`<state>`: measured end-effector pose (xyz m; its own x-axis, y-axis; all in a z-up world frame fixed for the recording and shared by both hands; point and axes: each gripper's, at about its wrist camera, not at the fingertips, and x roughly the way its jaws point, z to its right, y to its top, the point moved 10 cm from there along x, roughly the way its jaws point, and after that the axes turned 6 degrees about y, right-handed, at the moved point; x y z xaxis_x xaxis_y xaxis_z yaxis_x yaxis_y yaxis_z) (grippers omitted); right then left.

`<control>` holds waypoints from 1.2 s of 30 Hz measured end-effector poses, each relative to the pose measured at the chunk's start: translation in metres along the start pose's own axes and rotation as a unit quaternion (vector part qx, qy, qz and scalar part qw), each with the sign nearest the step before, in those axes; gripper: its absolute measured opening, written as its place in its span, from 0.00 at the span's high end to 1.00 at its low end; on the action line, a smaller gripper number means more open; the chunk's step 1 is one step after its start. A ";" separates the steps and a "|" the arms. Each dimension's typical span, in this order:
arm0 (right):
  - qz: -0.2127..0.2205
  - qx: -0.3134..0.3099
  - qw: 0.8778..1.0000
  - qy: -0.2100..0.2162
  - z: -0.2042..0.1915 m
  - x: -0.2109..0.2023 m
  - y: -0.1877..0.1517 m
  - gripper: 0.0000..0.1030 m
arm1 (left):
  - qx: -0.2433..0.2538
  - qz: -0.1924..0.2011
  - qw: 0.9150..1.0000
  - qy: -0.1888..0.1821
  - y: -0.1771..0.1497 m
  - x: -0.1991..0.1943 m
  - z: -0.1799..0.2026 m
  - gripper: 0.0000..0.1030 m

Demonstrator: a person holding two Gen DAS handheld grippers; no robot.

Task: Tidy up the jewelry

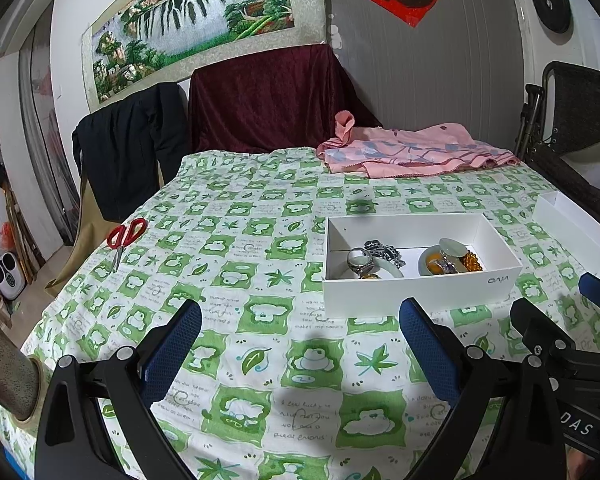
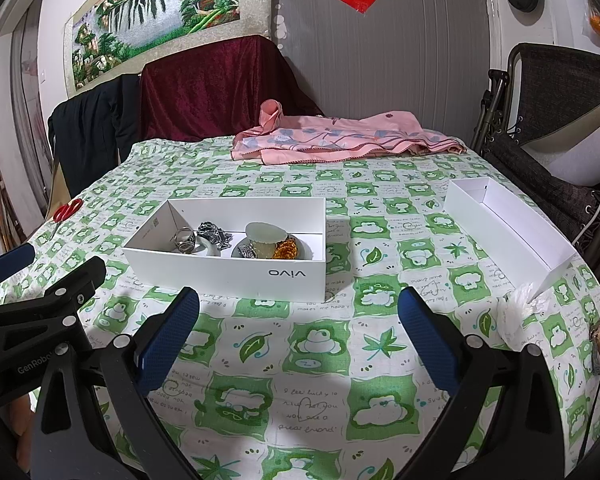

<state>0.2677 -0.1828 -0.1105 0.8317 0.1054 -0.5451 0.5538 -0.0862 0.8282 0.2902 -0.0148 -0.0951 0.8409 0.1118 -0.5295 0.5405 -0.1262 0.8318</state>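
The worktop (image 2: pixel 300 360), draped in a green-and-white checked cloth printed with bears and leaves, carries everything, with a crumpled pink floral cloth (image 2: pixel 340 140) at its far edge and red-handled scissors (image 1: pixel 124 236) far to the left. Near the middle sits the open white cardboard box printed "vivo" (image 2: pixel 228 272); it holds the jewelry: a silver ring (image 2: pixel 184 240) at its left, a dark silver chain (image 2: pixel 214 234) beside it, and to the right a pale green jade piece (image 2: pixel 262 236) touching an amber beaded piece (image 2: pixel 286 250), all heaped close together. A second, empty white cardboard box (image 2: pixel 508 232) lies well apart on the right. Both tools hover near the front edge, short of the box: the left tool (image 1: pixel 300 348) has its 2 blue-padded fingers spread wide and holds nothing, and the right tool (image 2: pixel 300 344) is likewise spread and empty. The main risk, as I judge it, is the tangle: a pinch on the chain could drag the ring out with it, and the smooth jade may slip from the pads. The light box could also slide if a finger catches its wall.
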 end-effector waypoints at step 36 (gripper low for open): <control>-0.001 -0.002 1.000 -0.002 0.002 0.000 0.000 0.08 | 0.002 0.001 1.000 0.004 -0.002 0.000 -0.001 0.06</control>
<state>0.2680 -0.1849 -0.1112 0.8313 0.1006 -0.5467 0.5545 -0.0814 0.8282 0.2895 -0.0134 -0.0966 0.8413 0.1195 -0.5273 0.5397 -0.1299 0.8317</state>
